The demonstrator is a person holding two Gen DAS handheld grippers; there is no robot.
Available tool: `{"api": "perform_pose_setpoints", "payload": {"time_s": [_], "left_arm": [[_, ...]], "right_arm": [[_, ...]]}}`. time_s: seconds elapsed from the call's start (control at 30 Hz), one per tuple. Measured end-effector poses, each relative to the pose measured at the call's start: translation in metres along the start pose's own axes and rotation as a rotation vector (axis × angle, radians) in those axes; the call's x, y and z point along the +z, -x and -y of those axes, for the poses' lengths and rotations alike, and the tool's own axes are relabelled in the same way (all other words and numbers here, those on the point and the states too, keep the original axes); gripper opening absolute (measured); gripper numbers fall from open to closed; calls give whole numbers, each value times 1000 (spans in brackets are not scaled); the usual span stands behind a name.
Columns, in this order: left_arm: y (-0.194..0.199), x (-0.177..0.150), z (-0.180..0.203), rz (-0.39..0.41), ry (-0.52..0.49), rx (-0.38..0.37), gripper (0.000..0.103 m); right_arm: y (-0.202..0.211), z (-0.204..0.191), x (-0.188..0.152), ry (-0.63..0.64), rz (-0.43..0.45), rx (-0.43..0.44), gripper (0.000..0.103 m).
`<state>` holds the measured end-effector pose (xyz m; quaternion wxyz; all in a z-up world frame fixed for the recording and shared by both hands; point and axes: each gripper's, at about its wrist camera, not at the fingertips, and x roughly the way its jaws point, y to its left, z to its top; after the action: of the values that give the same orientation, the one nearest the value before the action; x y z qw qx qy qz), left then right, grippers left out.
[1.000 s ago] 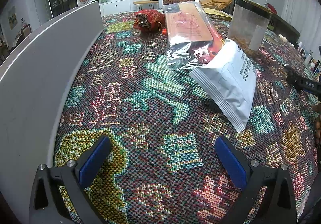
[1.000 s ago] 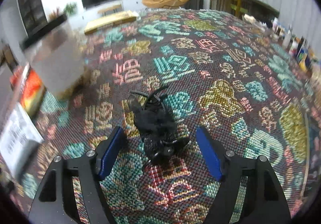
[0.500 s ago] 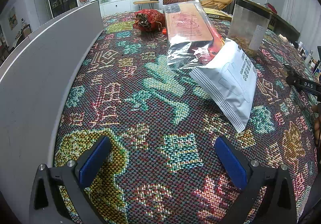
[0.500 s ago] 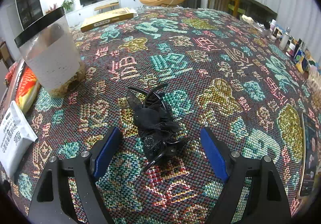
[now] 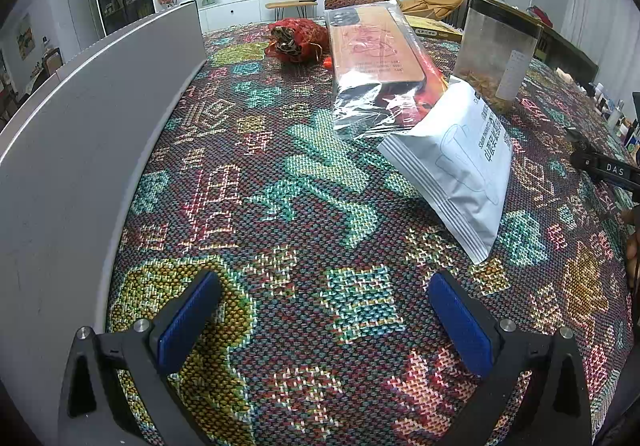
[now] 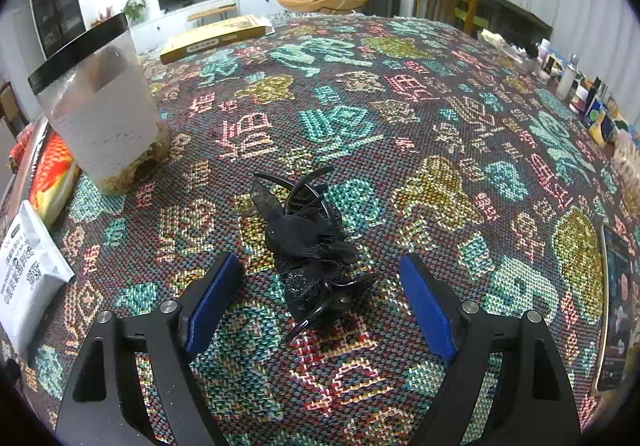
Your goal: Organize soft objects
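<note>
A black tangle of lace fabric and thin hair bands (image 6: 310, 246) lies on the patterned tablecloth. My right gripper (image 6: 320, 286) is open, its blue pads on either side of the tangle's near end, not touching it. My left gripper (image 5: 322, 304) is open and empty over bare cloth. Ahead of it lie a white pouch (image 5: 460, 170), a clear-wrapped orange packet (image 5: 376, 62) and a red mesh bundle (image 5: 296, 40). The white pouch also shows in the right wrist view (image 6: 28, 274).
A grey upright panel (image 5: 80, 134) runs along the left side. A clear jar with a black lid (image 6: 100, 110) stands by the packets. A flat yellow box (image 6: 216, 38) lies at the far edge. Small bottles (image 6: 568, 74) line the right edge.
My right gripper has moved slightly forward onto the black tangle, and its view has steadied. The left gripper has not moved.
</note>
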<state>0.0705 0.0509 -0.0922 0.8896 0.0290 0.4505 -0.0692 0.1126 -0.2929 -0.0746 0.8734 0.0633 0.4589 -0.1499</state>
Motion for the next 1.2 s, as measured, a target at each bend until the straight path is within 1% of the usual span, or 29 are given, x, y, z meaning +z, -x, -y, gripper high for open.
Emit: {"api": "perform_pose_setpoints", "payload": {"time_s": [0.97, 1.03, 1.1, 1.13, 1.2], "left_arm": [[0, 0, 0, -1, -1, -2, 103], [0, 0, -1, -7, -8, -13, 103], [4, 3, -2, -15, -20, -48, 103], [8, 4, -3, -6, -18, -61, 103], [23, 10, -4, 37, -12, -92, 103]], "right_arm": [[0, 0, 0, 0, -1, 0, 85], [0, 0, 0, 0, -1, 0, 85], [0, 0, 0, 0, 0, 0, 85], [0, 0, 0, 0, 0, 0, 85], [0, 0, 0, 0, 0, 0, 85]]}}
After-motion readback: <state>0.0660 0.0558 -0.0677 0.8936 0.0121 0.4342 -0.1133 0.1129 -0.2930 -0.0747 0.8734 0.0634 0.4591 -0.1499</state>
